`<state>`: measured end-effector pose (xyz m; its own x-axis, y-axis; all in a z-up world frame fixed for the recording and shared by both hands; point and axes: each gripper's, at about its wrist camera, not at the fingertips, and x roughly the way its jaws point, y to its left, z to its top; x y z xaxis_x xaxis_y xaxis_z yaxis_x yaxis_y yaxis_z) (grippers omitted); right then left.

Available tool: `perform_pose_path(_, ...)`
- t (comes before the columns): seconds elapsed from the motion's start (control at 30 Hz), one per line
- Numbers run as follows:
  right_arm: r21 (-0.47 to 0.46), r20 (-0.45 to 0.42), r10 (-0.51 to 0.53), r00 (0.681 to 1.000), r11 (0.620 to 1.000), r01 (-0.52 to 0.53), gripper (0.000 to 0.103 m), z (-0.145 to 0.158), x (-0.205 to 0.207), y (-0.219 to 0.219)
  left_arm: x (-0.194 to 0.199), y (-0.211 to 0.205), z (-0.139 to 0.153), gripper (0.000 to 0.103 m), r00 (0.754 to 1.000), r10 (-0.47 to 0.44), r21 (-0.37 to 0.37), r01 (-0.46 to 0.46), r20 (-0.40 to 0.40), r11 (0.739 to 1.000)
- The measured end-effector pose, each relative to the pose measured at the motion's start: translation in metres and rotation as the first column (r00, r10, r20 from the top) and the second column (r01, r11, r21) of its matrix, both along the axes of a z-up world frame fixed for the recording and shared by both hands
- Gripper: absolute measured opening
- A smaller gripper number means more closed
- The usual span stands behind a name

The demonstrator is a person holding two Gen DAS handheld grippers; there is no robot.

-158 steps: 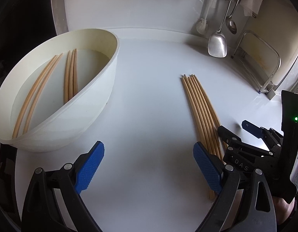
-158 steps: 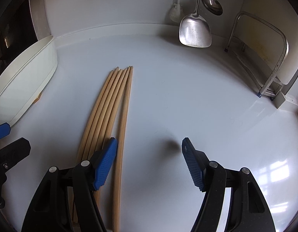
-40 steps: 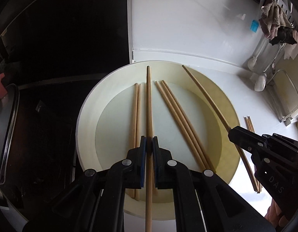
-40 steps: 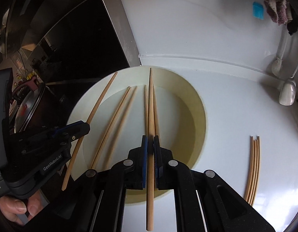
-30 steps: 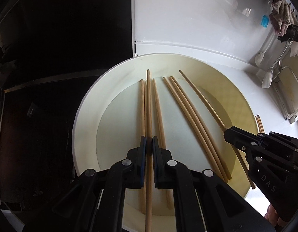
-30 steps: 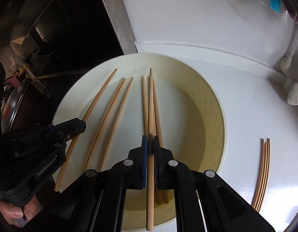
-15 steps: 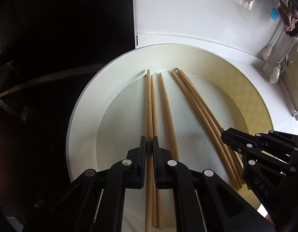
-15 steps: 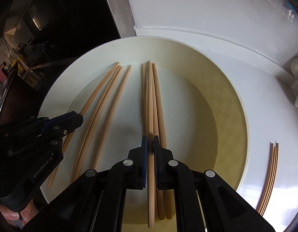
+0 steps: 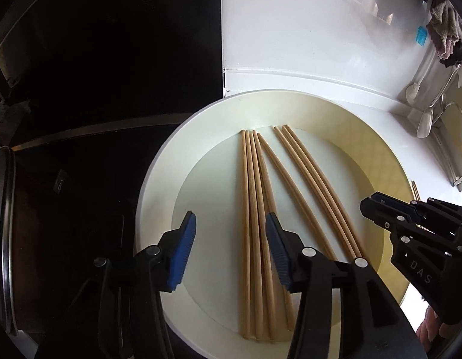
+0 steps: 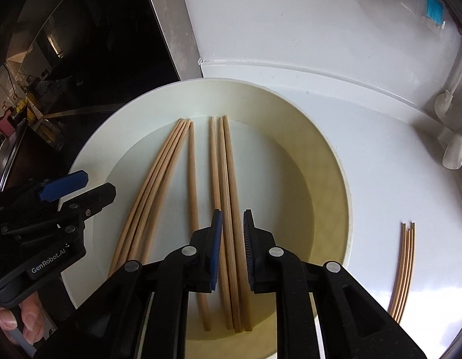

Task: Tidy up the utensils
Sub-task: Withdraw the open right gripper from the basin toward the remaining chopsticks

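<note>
Lying on the flat bottom of a wide round cream-white plastic basin (image 9: pixel 159 179) are seven long pale wooden chopsticks (image 9: pixel 254 197), tips toward the upper frame: in the left wrist view four fan out at centre and three run together diagonally to their right. The basin fills the middle of both views, on a glossy white countertop (image 10: pixel 380 149). A further small bundle of thin wooden chopsticks (image 10: pixel 403 272) lies on the counter at the lower right of the right wrist view, well apart from the basin; their count is unclear, three or four.

Above the basin, the left gripper (image 9: pixel 229 251) with blue ribbed pads hangs released, jaws spread wide at the lower centre, nothing between them. The right gripper (image 10: pixel 231 248) hovers over the right-hand group with its jaws parted a little, straddling two sticks below without clamping them. A thumb and finger (image 10: pixel 18 326) show at the lower left of the right wrist view.

At the upper right edge hang a white brush (image 9: pixel 413 89), a metal spatula (image 9: pixel 424 122) and a crumpled cloth (image 9: pixel 446 24). Dark surroundings (image 9: pixel 96 89) fill the left.
</note>
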<state>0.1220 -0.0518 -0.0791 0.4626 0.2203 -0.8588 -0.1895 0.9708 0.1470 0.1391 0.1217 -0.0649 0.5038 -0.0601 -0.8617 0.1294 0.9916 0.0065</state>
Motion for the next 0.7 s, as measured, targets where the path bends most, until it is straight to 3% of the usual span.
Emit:
perform_pose_path(0.07,0.001,0.01,-0.005,1.0,1.0,0.005,0.019,0.005,-0.005,-0.002,-0.006,0.004,0.006,0.065,1.0,0.007,-0.002,-0.007,0.02,1.0)
perform_pose_path(0.7,0.018,0.059,-0.045,0.997,0.999,0.044,0.038,0.036,-0.08,-0.026,-0.065,0.004,0.047,0.082,0.995,0.031,-0.027,-0.028,0.096,0.999)
